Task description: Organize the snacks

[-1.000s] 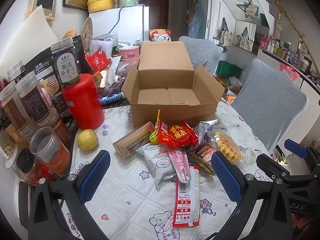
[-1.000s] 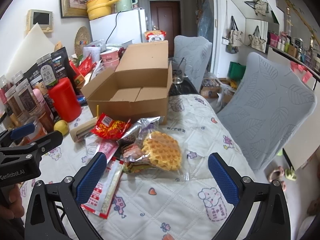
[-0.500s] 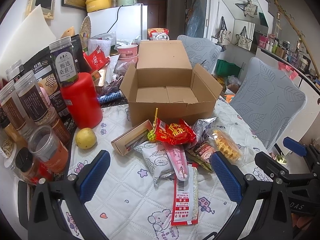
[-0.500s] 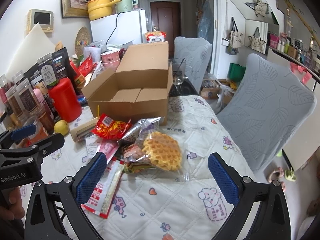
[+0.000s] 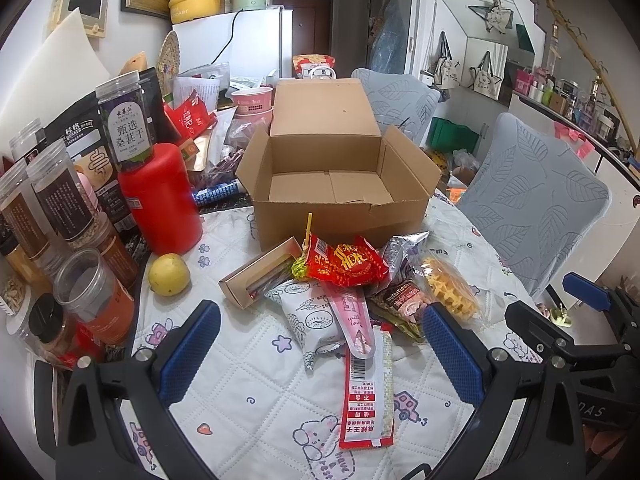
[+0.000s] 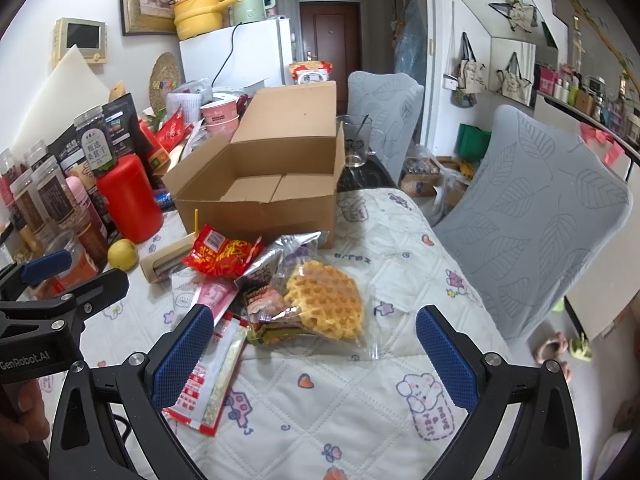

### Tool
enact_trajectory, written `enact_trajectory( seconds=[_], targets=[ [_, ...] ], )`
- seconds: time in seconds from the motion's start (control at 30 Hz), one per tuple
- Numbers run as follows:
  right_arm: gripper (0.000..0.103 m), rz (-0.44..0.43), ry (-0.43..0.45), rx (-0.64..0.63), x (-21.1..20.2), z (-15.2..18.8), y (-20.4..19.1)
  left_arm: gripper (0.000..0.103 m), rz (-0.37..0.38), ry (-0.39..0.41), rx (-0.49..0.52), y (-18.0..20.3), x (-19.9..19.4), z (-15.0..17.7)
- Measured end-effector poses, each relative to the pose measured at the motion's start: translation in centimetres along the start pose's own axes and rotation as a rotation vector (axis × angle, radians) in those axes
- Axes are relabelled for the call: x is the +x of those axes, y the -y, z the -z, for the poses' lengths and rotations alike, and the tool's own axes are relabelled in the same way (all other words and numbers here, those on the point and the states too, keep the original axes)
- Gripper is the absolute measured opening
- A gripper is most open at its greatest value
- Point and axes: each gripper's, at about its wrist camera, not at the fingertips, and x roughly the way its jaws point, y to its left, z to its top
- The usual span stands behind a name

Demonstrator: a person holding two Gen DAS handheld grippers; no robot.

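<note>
Little is changing from a second ago: both tongs, left and right, are still hovering wide and empty. The snack pile is lying untouched just before the empty cardboard box on the desk; sorting is not yet starting.

Both your wrist views look low across the table toward its far edge, left beside right, sharing the cardboard box and the snack pile close ahead.
</note>
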Motion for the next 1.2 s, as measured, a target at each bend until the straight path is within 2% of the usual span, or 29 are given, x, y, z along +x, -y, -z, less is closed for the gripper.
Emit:
enact_trajectory(
  seconds=[0.57, 0.9, 1.2],
  targets=[
    [0.103, 0.000, -0.003, 0.000, 0.1, 0.2, -0.1, 0.103, 0.000, 0.002, -0.001, 0.0, 0.0, 0.0],
    [0.103, -0.036, -0.010, -0.009, 0.0, 1.1, -1.2, 0.103, -0.006, 0.011, -0.021, -1.2, -1.1, 1.1],
    [0.103, -0.086, -0.074, 0.019, 1.1, 2.6, -2.7, 0.103, -0.003, -0.006, -0.043, -3.2, -1.3, 2.6]
  ],
)
